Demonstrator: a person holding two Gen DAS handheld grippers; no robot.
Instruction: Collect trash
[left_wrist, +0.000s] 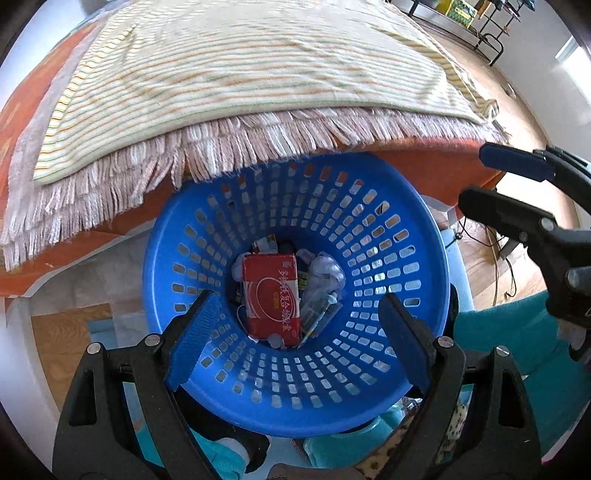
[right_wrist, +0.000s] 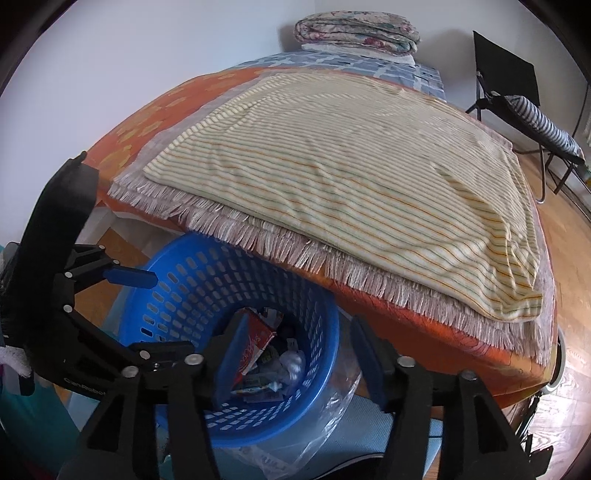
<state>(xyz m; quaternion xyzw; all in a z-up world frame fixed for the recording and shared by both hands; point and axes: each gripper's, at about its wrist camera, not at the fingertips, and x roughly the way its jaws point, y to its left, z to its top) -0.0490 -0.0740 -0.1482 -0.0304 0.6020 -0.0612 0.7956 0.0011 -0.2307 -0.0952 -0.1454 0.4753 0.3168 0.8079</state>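
Note:
A blue slotted plastic basket stands on the floor against the bed's edge. At its bottom lies a red carton among crumpled white wrappers and other scraps. My left gripper hangs open and empty over the basket's mouth. My right gripper is open and empty just to the right of the basket, where the red carton shows too. The right gripper also shows in the left wrist view, and the left gripper in the right wrist view.
A bed with an orange cover carries a fringed mat and a striped cream cloth. Folded quilts lie at its far end. A folding chair stands on the wooden floor. A clear plastic bag lies beside the basket.

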